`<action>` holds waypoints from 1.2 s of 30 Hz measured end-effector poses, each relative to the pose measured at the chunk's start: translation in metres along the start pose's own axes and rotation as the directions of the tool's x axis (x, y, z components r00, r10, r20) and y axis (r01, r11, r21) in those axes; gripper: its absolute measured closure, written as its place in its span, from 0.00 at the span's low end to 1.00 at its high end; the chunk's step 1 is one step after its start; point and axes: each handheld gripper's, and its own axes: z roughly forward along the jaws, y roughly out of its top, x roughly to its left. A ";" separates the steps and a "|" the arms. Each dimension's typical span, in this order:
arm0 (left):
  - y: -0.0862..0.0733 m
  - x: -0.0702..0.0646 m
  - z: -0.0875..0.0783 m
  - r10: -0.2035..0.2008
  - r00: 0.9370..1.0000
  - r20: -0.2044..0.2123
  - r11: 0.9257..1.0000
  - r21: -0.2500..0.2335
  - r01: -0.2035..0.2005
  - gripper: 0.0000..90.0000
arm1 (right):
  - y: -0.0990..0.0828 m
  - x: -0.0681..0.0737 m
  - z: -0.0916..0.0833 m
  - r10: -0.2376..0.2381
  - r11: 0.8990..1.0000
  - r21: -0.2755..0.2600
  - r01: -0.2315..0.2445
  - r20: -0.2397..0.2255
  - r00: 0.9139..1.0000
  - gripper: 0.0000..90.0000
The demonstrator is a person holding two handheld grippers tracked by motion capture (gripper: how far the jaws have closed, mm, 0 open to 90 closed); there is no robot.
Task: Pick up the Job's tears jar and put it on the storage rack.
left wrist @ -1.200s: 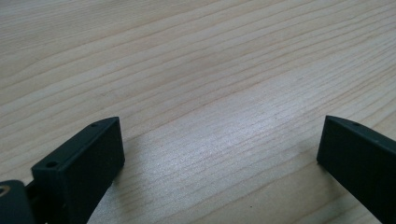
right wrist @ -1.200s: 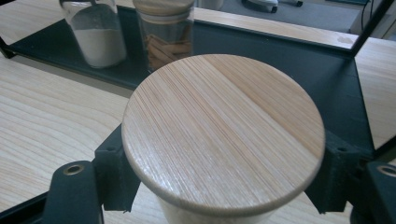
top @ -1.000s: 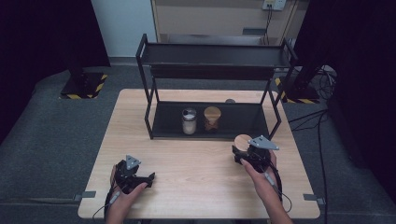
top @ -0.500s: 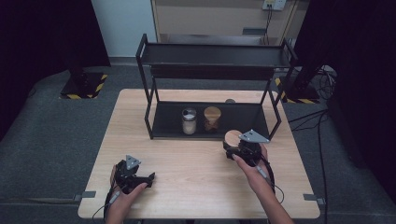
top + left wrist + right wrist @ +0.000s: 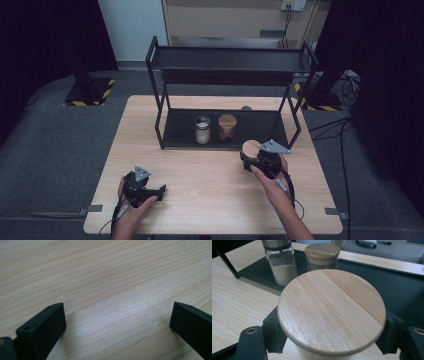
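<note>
At the right front of the black rack, the right claw is clamped on a jar with a wooden lid; in the right gripper view both black jaws press the jar's sides just under that lid. Jar sits just in front of the rack's lower shelf, near its right end, not yet inside. Can't tell if its base touches the surface or is lifted clear.

Two jars are already on the lower shelf, side by side near the middle: a glass jar with white powder and a second jar with a wooden lid. The right gripper view shows both beyond the held lid, white powder jar on the left, other jar next to it.

Left claw rests low at the front left of the surface, well apart from the rack, jaws spread wide with nothing between them, just bare wood grain.

Step in hand, as I read it: carrying the third jar to the lower shelf. Next move likely needs the jar raised over the shelf's front lip, pushed forward into the free space right of the two jars, kept upright, clear of the right post, then set down and released. Left hand has no role yet.
</note>
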 end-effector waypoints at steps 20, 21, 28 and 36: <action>0.000 0.000 0.000 0.000 1.000 0.000 1.000 0.000 0.000 0.00 | 0.027 0.001 0.012 -0.035 0.999 -0.007 0.036 0.035 0.999 0.29; 0.000 0.000 0.000 0.000 1.000 -0.001 1.000 0.000 0.000 0.00 | 0.027 0.001 0.013 -0.035 0.999 -0.007 0.035 0.036 0.999 0.29; 0.000 0.000 0.000 0.000 1.000 -0.001 1.000 0.000 0.000 0.00 | 0.031 -0.002 0.025 -0.023 1.000 0.004 0.023 0.050 0.998 0.29; 0.000 0.000 0.000 0.000 1.000 0.000 1.000 0.000 0.000 0.00 | 0.037 -0.003 0.034 -0.015 1.000 -0.006 0.016 0.057 0.998 0.29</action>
